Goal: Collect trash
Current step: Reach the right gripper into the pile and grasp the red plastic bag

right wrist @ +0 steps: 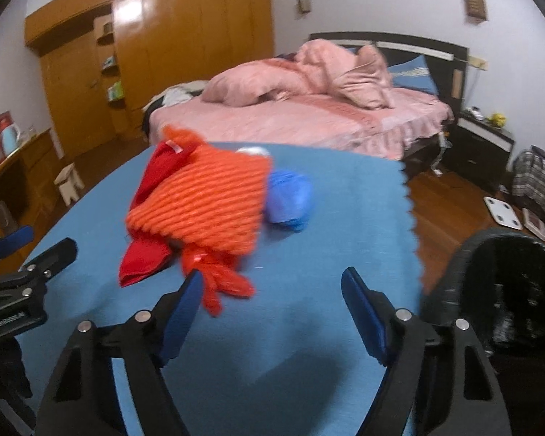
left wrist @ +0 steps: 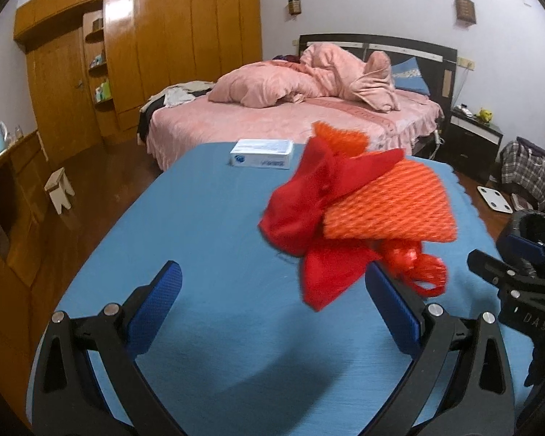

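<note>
Grippers, left (left wrist: 272, 294) and right (right wrist: 272, 298), both spread and empty, just short of orange net (left wrist: 388, 207) on blue cloth (left wrist: 200, 236); box (left wrist: 261, 154) beyond net.

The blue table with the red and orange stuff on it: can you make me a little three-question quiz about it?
1. True or false: the left claw is squeezing the red cloth.
2. Which lies at the far end of the blue table?
A. a white box
B. a green cup
C. a yellow book
3. Fill in: in the right wrist view, the round thing beside the orange net is a ____ ball.

Key
1. False. Both claws are open, the right claw too, and hold nothing.
2. A, the white box.
3. Blue.
</note>
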`<state>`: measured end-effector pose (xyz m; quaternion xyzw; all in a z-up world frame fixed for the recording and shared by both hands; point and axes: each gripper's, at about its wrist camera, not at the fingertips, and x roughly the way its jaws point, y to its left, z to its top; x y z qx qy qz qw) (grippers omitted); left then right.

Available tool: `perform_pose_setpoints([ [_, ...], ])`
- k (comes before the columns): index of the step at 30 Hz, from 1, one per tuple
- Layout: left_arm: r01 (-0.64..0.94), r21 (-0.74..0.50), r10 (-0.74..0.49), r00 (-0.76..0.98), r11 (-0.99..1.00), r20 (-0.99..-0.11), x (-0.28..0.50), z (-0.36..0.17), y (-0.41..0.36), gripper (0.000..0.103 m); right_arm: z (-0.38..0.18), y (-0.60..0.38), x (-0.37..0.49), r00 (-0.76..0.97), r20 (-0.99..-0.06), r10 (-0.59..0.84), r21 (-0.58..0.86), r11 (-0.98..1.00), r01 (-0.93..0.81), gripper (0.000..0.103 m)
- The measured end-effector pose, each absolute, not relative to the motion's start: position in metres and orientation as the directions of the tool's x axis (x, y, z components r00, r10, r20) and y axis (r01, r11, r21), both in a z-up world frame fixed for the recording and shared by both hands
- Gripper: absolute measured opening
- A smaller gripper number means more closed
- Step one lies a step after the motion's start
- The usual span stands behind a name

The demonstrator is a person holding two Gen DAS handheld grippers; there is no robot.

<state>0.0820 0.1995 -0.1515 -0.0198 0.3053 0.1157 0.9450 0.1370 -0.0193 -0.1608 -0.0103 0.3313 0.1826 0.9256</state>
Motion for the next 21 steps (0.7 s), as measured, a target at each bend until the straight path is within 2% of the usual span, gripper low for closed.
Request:
perform_pose_setpoints([
  [5,-0.253,0.026,0.218,0.771,0.967,-0.598,0.085,-0.162,0.214,0.098,-0.173,0.007,0.150,0.682,-0.643,0.348,0.090,0.919,-0.383,0.072],
  [8,-0.255,0.025,0.217,0.761,0.967,-0.612,0.087,-0.168,0.218,0.098,-0.184,0.018,0.159,0.654,-0.670,0.352,0.089,0.912,-0.400,0.063],
  [11,-0.248,0.019,0.205,0.754,0.969,-0.624,0.090,-0.173,0.218,0.098,-0.197,0.025,0.165,0.602,-0.712,0.362,0.102,0.901,-0.421,0.044],
  [13,-0.240,0.012,0.194,0.753,0.971,-0.628,0.093,-0.176,0.216,0.098,-0.200,0.024,0.168,0.568,-0.727,0.386,0.133,0.890,-0.436,0.027],
  [15,-0.229,0.000,0.177,0.753,0.973,-0.633,0.098,-0.177,0.213,0.097,-0.200,0.020,0.167,0.564,-0.721,0.402,0.151,0.886,-0.439,0.021],
  [19,-0.192,-0.014,0.138,0.751,0.981,-0.646,0.110,-0.181,0.203,0.093,-0.194,0.012,0.161,0.580,-0.712,0.395,0.138,0.889,-0.436,0.018],
  [21,-0.168,-0.017,0.115,0.742,0.986,-0.661,0.118,-0.185,0.197,0.080,-0.192,0.005,0.158,0.590,-0.711,0.384,0.131,0.896,-0.425,0.018],
])
